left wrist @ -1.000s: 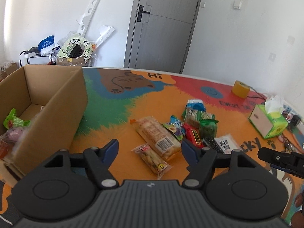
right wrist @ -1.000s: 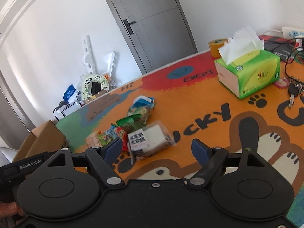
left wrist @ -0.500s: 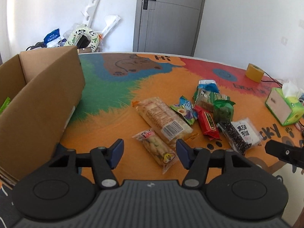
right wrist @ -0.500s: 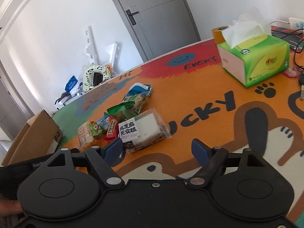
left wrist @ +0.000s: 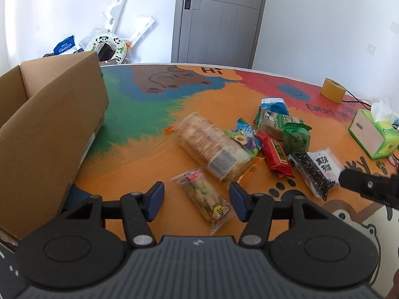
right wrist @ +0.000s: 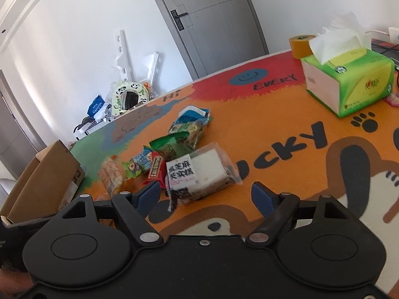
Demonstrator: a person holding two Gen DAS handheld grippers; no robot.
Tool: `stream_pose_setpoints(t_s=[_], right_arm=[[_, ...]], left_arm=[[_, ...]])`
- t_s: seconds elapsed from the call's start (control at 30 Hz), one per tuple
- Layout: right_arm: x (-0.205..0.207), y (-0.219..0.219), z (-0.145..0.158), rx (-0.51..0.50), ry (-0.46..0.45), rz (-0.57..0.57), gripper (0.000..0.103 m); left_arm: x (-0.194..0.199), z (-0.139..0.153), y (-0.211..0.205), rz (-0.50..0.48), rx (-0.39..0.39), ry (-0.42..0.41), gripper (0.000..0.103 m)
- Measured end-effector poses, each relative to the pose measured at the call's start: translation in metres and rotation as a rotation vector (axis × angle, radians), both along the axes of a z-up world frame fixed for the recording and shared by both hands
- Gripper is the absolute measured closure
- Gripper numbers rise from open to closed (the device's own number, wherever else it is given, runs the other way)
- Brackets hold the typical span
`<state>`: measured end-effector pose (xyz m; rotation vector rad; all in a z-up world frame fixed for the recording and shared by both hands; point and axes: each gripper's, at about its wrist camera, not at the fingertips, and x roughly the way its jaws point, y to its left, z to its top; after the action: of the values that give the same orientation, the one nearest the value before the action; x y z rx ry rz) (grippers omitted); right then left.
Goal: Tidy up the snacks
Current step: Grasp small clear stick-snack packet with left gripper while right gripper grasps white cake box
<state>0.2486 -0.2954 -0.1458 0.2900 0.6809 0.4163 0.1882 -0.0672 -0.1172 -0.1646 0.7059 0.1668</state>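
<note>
**Left jaws narrowing on the small clear snack packet; the crinkly wrapper is the weak point**

The main risk, as I judge it, sits with the small clear-wrapped snack packet with a yellow cartoon sticker (left wrist: 205,197), lying on the colourful cartoon-printed table mat (left wrist: 139,154) near its front edge. It lies at a slant across the line of the fingers, so the pads could catch only the loose film, letting it slide out or spin once lifted. Its far end lies just beside the long clear sleeve of round crackers (left wrist: 212,147), which a pad could nudge or trap.

The left gripper (left wrist: 197,200) is about half spread and its jaws are closing, with the small packet between the blue pads (left wrist: 155,199); neither pad presses it yet, so nothing is held.

The right gripper (right wrist: 205,195) stands wide apart and empty, aimed at the clear packet of white cake with a black-lettered label (right wrist: 199,174), whose near end reaches between its fingers. The open brown cardboard box (left wrist: 49,124) waits at the mat's left edge; a loose grip could drop the packet short of it
</note>
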Motion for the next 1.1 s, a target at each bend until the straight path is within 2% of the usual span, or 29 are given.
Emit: stream_pose_setpoints(t_s=[0.13,0.27,0.47,0.57,0.63,0.7,0.8,0.9,1.1], right_arm=[[0.007,0.011,0.001,-0.008,-0.011,0.018,0.021],[0.012,0.023,0.001,-0.047,-0.036,0.019,0.012],[0.019,0.032,0.000,-0.087,-0.046,0.004,0.008],[0.024,0.034,-0.002,-0.087,-0.034,0.002,0.008],[0.025,0.037,-0.004,-0.108,-0.024,0.003,0.013],[0.024,0.038,-0.005,-0.132,-0.027,-0.001,0.027],[0.022,0.038,-0.003,-0.134,-0.024,0.007,0.035],[0.019,0.034,-0.002,-0.129,-0.019,0.010,0.039],[0.010,0.034,-0.001,-0.129,-0.017,0.021,0.039]], left_arm=[[-0.007,0.001,0.012,0.021,-0.020,-0.003,0.059],[-0.012,0.002,0.025,0.047,-0.046,-0.007,0.071],[-0.010,0.005,0.033,0.047,-0.077,-0.022,0.071],[-0.008,0.007,0.031,0.039,-0.065,-0.038,0.071],[-0.006,0.008,0.029,0.034,-0.059,-0.042,0.071],[-0.003,0.007,0.030,0.038,-0.061,-0.040,0.071],[0.000,0.006,0.031,0.043,-0.050,-0.042,0.071],[0.003,0.005,0.030,0.035,-0.049,-0.032,0.071],[0.001,-0.001,0.023,0.009,-0.006,-0.013,0.071]])
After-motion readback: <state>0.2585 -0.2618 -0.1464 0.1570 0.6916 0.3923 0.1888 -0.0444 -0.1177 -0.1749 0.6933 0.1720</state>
